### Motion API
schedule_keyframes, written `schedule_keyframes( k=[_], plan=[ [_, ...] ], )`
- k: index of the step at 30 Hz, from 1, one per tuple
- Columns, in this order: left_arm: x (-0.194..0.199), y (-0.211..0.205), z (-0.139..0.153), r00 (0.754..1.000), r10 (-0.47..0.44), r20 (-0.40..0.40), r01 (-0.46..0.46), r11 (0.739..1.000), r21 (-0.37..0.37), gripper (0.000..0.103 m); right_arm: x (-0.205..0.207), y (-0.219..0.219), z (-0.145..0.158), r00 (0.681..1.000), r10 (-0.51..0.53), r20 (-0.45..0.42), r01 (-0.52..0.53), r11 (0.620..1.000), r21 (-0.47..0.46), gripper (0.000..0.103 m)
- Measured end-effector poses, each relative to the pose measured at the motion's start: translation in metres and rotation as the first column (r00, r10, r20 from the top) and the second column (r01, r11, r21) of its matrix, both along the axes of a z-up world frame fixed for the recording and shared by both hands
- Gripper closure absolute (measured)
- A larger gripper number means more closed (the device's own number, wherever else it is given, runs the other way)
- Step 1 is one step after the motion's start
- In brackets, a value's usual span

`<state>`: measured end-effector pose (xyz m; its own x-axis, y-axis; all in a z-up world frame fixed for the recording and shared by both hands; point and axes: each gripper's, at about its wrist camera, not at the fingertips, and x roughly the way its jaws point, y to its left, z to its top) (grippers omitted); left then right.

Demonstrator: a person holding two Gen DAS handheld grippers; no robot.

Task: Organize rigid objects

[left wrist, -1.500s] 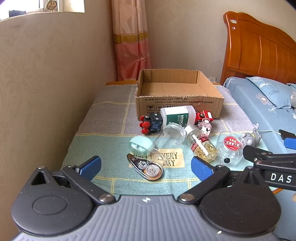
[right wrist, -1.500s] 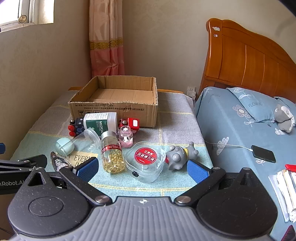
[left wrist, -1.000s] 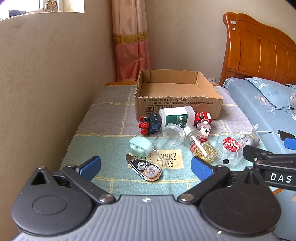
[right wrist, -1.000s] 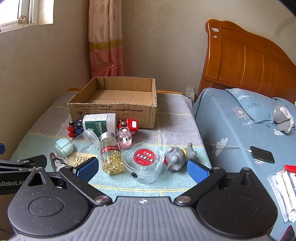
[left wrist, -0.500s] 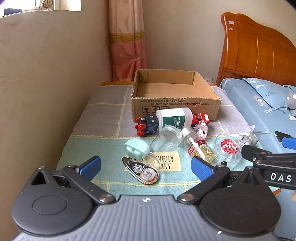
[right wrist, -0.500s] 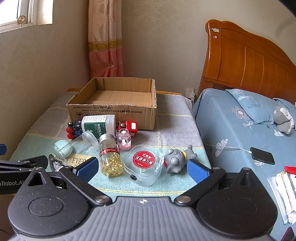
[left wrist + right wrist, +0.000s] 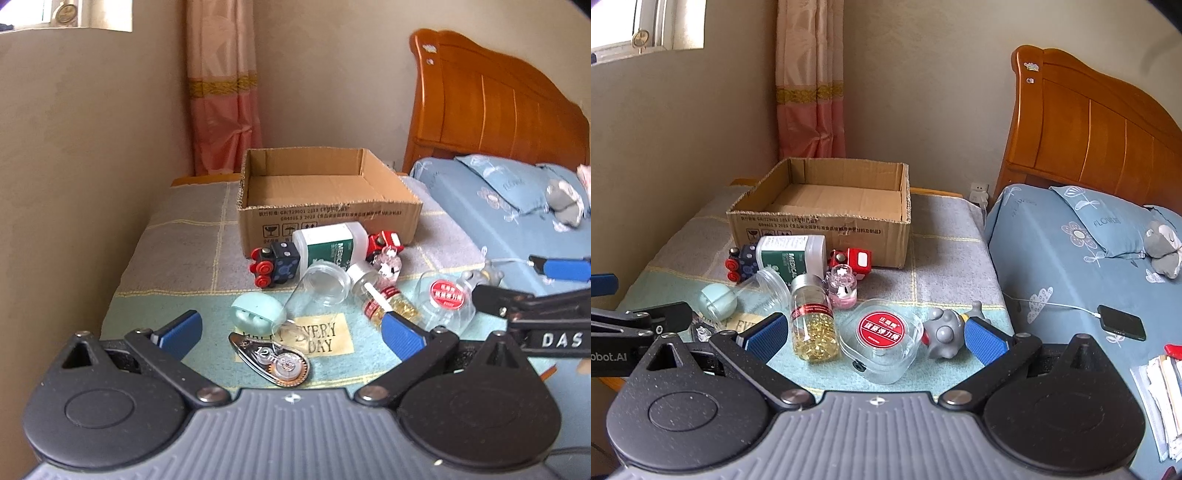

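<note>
An empty cardboard box (image 7: 325,206) (image 7: 827,218) stands at the back of a cloth-covered table. In front of it lie a green-labelled white bottle (image 7: 328,243), two toy trains (image 7: 273,264) (image 7: 851,260), a clear jar (image 7: 321,288), a capsule bottle (image 7: 812,317), a small pink bottle (image 7: 842,286), a mint earbud case (image 7: 256,312), a correction tape (image 7: 273,358), a clear red-labelled box (image 7: 882,336) and a grey toy (image 7: 943,332). My left gripper (image 7: 291,334) is open above the correction tape. My right gripper (image 7: 875,338) is open, around the clear box.
A wall runs along the table's left side, with a pink curtain (image 7: 221,110) behind. A bed (image 7: 1071,258) with a wooden headboard lies to the right, with a phone (image 7: 1121,326) on a cable and a stuffed toy (image 7: 1163,251) on it.
Both grippers have drifted slightly left and back, so the objects sit a little farther right in view. Both stay open and empty. No object has moved.
</note>
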<state>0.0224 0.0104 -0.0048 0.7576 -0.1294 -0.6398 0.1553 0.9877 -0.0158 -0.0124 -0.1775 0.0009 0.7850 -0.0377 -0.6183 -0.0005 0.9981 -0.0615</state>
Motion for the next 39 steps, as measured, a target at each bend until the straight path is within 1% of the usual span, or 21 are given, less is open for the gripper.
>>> schedule_keyframes(
  k=[3,6,10,15,20,24,26,27,32,34,39],
  plan=[
    [0.005,0.000,-0.009,0.999,-0.033,-0.015,0.033,0.999,0.028,0.001,0.001,-0.002,-0.004,1.000,0.026,0.002,-0.026,1.000,0.012,0.000],
    [0.009,0.000,-0.020,0.996,-0.088,-0.034,0.090,0.995,0.050,0.001,0.002,-0.003,-0.009,0.998,0.065,0.011,-0.066,0.998,0.016,0.000],
    [0.014,0.000,-0.037,0.987,-0.139,-0.083,0.142,0.989,0.035,0.001,0.008,-0.006,-0.020,0.997,0.076,-0.020,-0.076,0.997,0.014,0.000],
    [0.020,0.001,-0.057,0.977,-0.165,-0.136,0.170,0.985,0.029,0.001,0.015,-0.013,-0.042,0.993,0.088,-0.078,-0.086,0.996,0.034,0.000],
    [0.028,0.005,-0.075,0.968,-0.161,-0.191,0.174,0.984,0.051,0.001,0.020,-0.021,-0.064,0.987,0.102,-0.128,-0.098,0.995,0.035,0.000],
    [0.034,0.011,-0.090,0.956,-0.167,-0.240,0.180,0.983,0.033,0.001,0.024,-0.026,-0.080,0.979,0.113,-0.169,-0.107,0.993,0.041,0.000],
    [0.037,0.013,-0.095,0.952,-0.164,-0.258,0.179,0.983,0.036,0.001,0.027,-0.026,-0.087,0.975,0.117,-0.189,-0.111,0.993,0.046,0.000],
    [0.036,0.013,-0.095,0.955,-0.170,-0.245,0.186,0.981,0.044,0.001,0.028,-0.027,-0.090,0.973,0.118,-0.198,-0.111,0.993,0.049,0.000],
    [0.039,0.015,-0.094,0.946,-0.215,-0.243,0.231,0.972,0.041,0.000,0.033,-0.027,-0.102,0.964,0.126,-0.234,-0.117,0.992,0.051,0.000],
    [0.040,0.017,-0.094,0.940,-0.240,-0.244,0.257,0.965,0.042,0.000,0.033,-0.025,-0.104,0.966,0.137,-0.220,-0.133,0.991,0.031,0.000],
    [0.046,0.019,-0.095,0.925,-0.301,-0.234,0.319,0.947,0.043,0.000,0.035,-0.027,-0.106,0.964,0.170,-0.204,-0.167,0.985,0.034,0.000]
  ],
)
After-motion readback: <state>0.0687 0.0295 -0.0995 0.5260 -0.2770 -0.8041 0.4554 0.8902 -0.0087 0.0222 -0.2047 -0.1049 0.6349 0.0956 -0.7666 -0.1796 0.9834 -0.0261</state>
